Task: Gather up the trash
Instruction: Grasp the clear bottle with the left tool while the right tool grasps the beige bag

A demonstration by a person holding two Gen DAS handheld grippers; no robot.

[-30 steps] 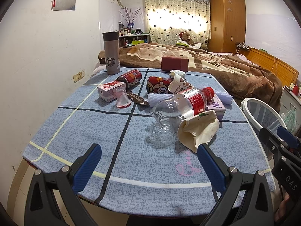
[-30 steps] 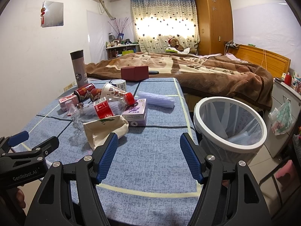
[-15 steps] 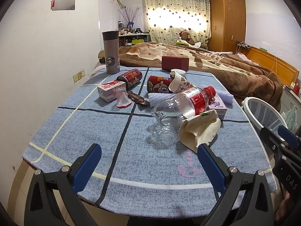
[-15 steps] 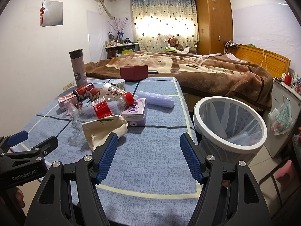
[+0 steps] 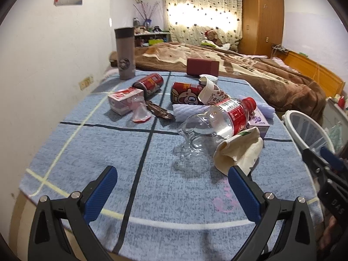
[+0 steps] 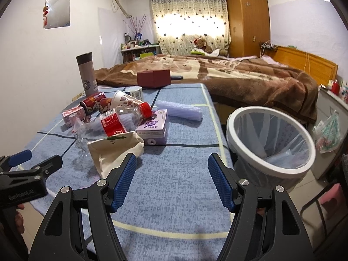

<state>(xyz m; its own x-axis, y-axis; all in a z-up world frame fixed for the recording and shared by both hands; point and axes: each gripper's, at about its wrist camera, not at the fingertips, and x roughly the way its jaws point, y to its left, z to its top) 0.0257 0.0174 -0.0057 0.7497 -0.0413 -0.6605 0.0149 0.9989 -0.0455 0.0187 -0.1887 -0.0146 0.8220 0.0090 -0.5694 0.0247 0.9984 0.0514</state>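
Right wrist view, right hand-held gripper (image 6: 171,181) spread wide, empty, paper bag (image 6: 115,152) just ahead-left.

Bare tablecloth (image 5: 165,174) before litter pile (image 5: 217,119)

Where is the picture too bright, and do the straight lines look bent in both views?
Left wrist view: the window behind the curtain is blown out, and the tablecloth stripes bow outward. Right wrist view: the same glare on the curtain; the wardrobe leans, and the corners are black.
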